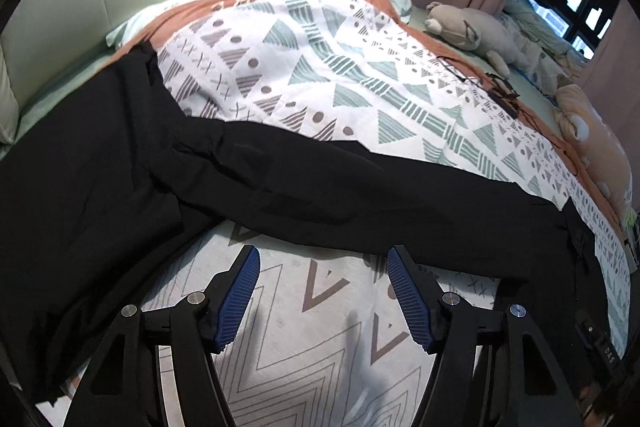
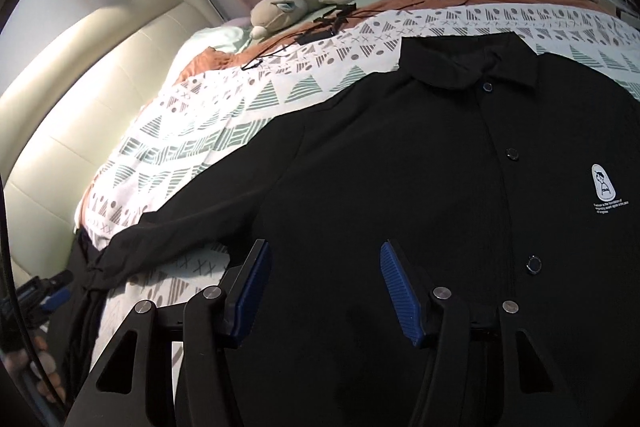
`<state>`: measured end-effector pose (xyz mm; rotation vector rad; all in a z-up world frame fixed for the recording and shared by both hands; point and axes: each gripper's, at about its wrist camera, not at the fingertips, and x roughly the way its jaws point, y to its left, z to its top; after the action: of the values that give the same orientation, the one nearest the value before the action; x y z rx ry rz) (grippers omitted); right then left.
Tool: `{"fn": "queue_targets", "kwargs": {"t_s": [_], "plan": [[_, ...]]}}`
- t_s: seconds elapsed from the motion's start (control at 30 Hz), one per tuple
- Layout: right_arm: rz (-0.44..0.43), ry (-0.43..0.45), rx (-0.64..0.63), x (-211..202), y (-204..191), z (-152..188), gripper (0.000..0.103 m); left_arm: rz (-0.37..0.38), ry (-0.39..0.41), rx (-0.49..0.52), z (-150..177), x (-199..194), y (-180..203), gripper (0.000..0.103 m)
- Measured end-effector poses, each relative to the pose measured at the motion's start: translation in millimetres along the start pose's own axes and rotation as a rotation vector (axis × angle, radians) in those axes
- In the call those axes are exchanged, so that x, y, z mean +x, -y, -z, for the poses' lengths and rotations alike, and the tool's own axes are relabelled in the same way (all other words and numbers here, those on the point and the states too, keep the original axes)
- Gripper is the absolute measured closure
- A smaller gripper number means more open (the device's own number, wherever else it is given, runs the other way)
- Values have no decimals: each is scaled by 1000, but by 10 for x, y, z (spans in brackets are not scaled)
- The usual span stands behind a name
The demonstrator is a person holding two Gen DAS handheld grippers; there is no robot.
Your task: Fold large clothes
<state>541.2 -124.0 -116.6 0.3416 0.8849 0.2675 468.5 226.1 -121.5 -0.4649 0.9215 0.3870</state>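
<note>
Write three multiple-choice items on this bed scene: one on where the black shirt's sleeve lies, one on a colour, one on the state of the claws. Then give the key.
1. In the left wrist view, the black shirt has its sleeve lying:
A. stretched across the patterned quilt
B. folded over the collar
C. hanging off the headboard

2. The pads on the claw fingers are:
A. red
B. blue
C. white

3. The left claw and right claw are:
A. both shut on cloth
B. one open, one shut
C. both open, holding nothing

Key: 1 A, the sleeve runs flat over the quilt. 2 B, the ribbed pads are blue. 3 C, both pairs of fingers stand apart with nothing between them.
</note>
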Motion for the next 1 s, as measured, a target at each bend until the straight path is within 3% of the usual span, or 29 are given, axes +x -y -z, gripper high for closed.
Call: {"fn": "queue_targets", "kwargs": {"t_s": [0.2, 0.37, 0.43, 0.47, 0.5, 0.53, 0.63, 0.83, 1.0], "plan": [[-10, 0, -20, 90, -19, -55, 46, -53, -103, -127, -63, 588, -221, 35], [-44, 26, -24, 86, -20, -107, 62, -70, -90, -157, -131, 814, -254, 35], [-68, 31, -22, 89, -20, -139, 77, -83, -67, -155, -153, 860, -234, 37], [-79, 28, -17, 101, -14, -161, 82, -81, -45, -150, -166, 864, -225, 55], [-98, 22, -8, 120, -9, -187, 89, -89, -31, -139, -176, 872, -205, 87], [-115, 13, 12, 155, 6, -232, 90, -107, -39, -128, -183, 887, -183, 92], [-155, 0, 83, 262, 53, -304, 90, -93, 8, -133, -220, 777, -161, 98], [-248, -88, 108, 710, -156, -368, 90, -29, 164, -97, -445, 231, -94, 101], [-245, -197, 108, 1221, -299, -217, 90, 50, 246, -33, -650, -160, 157, 102]]}}
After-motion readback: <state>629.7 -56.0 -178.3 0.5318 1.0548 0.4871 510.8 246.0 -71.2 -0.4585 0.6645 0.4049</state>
